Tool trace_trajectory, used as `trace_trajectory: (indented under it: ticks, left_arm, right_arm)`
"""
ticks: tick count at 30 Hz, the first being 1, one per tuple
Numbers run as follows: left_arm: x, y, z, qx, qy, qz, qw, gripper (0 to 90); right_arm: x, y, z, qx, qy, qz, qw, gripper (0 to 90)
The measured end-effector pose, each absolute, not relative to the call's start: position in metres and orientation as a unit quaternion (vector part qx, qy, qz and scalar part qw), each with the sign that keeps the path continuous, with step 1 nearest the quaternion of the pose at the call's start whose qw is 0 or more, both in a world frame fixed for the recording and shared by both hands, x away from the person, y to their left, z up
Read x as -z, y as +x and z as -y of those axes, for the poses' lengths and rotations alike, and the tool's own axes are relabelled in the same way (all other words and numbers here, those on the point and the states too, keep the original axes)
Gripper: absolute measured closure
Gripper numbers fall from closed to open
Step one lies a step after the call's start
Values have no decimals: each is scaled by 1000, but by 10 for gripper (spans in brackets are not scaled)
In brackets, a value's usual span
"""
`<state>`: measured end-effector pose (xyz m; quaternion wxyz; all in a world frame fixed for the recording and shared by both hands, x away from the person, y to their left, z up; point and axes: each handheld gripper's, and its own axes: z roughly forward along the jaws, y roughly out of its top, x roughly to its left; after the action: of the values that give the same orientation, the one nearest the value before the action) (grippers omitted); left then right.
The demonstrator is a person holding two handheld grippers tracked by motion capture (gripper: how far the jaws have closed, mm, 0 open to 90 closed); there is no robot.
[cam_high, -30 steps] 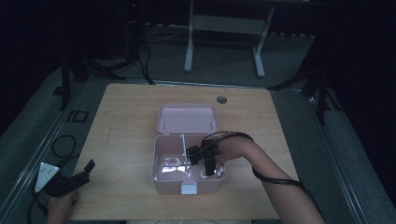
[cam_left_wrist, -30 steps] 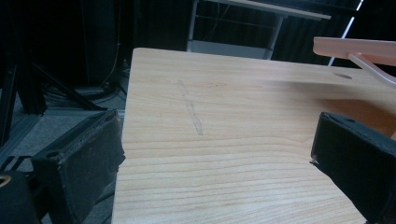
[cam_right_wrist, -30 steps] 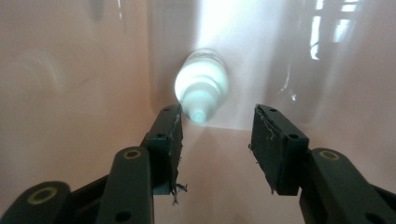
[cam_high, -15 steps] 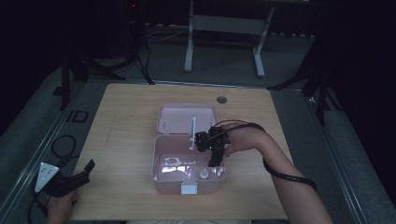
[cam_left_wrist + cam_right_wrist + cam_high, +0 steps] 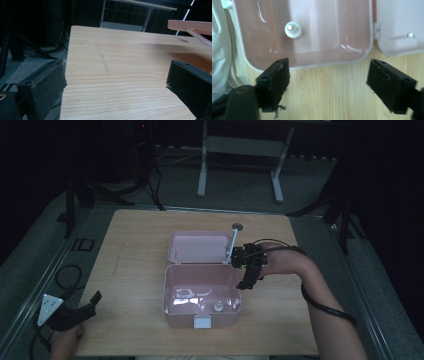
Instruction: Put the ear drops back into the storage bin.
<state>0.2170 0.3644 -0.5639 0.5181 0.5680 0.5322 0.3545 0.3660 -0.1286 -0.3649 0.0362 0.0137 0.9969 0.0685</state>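
The right gripper, jaws just opened wide and empty, hangs at centre frame beside the open pink plastic box. The small white cap sits inside. Better to lift clear without clipping the rim.

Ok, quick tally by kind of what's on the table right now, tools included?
Pink box with open lid: 1
Small white bottle inside the box: 1
Handheld tools: 2, left tool and right tool, both open with nothing between the jaws
Total: 4
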Motion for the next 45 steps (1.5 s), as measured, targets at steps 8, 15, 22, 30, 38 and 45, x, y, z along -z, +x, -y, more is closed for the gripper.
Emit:
trace_trajectory:
  ticks: [8, 15, 22, 30, 38, 45]
  left_arm:
    - [564, 217, -364, -355, 569, -532, 518, 26]
    - [564, 217, -364, -354, 569, -532, 518, 26]
    - [564, 217, -364, -354, 568, -533, 517, 26]
    - [564, 217, -364, -355, 568, -533, 518, 26]
    - [564, 217, -364, -355, 568, -533, 518, 26]
    - [564, 217, -364, -354, 567, -533, 518, 26]
  right_arm:
    - [381, 377, 162, -76, 44, -995, 52, 136]
    - [408, 386, 193, -100, 86, -988, 75, 126]
    - [460, 390, 225, -137, 148, -973, 114, 130]
    - [494, 385, 249, -203, 208, -945, 153, 127]
    - [520, 375, 282, -276, 295, -889, 217, 122]
    - [537, 365, 302, -296, 348, -855, 247, 113]
